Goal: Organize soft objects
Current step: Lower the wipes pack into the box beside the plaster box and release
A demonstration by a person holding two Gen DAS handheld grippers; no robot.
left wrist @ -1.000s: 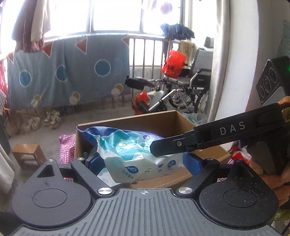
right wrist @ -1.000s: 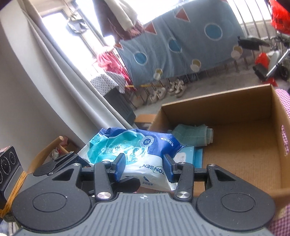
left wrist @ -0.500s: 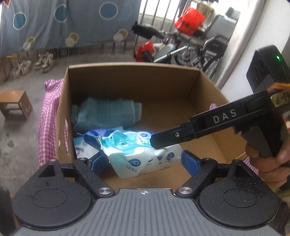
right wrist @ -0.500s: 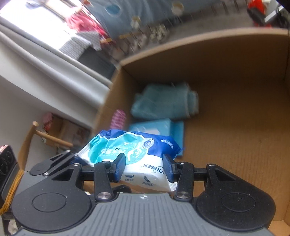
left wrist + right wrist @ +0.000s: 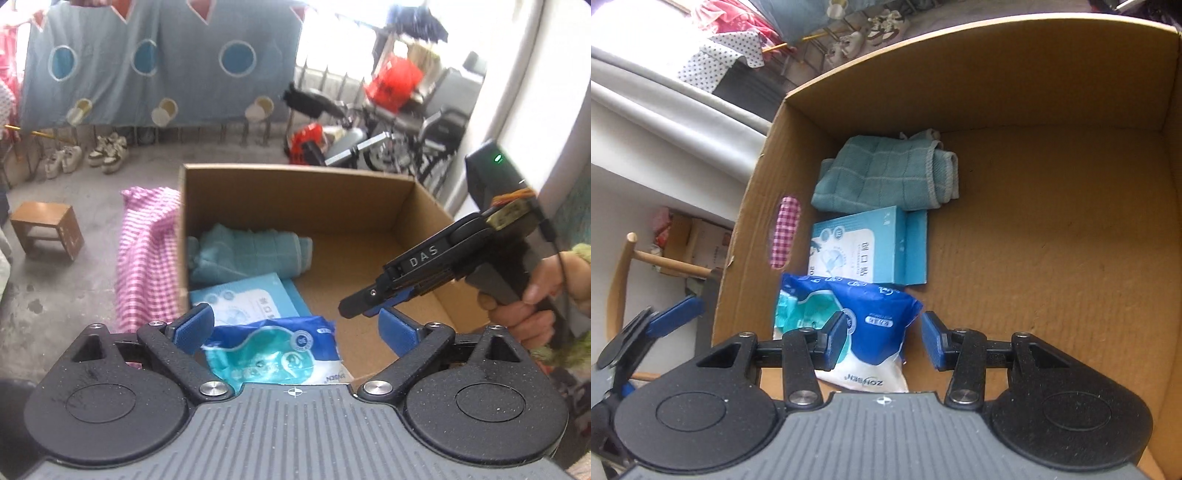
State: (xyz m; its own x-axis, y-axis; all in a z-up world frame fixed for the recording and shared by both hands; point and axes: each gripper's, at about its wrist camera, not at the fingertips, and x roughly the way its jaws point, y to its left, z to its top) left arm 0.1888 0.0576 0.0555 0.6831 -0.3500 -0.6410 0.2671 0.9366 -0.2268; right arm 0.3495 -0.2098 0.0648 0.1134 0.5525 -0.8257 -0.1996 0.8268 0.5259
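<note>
A blue and white wipes pack (image 5: 849, 325) lies on the floor of the cardboard box (image 5: 1052, 92), in its near left corner; it also shows in the left wrist view (image 5: 273, 356). Behind it lie a light blue carton (image 5: 864, 245) and a folded teal towel (image 5: 886, 173). My right gripper (image 5: 884, 341) is open above the pack, its jaws apart and not pressing it. My left gripper (image 5: 295, 321) is open wide over the box's near edge, the pack below it. The right gripper (image 5: 373, 302) shows from the side in the left wrist view.
The box stands on a pink checked cloth (image 5: 147, 251). A small wooden stool (image 5: 48, 229) is on the floor to the left. Shoes (image 5: 107, 151), a hanging blue sheet (image 5: 147, 62) and a wheelchair (image 5: 406, 136) are behind. A wooden chair (image 5: 631, 266) stands left of the box.
Both grippers carried the wipes pack over the box and lowered it. Both have opened and the pack now lies on the box floor in front of the carton.
</note>
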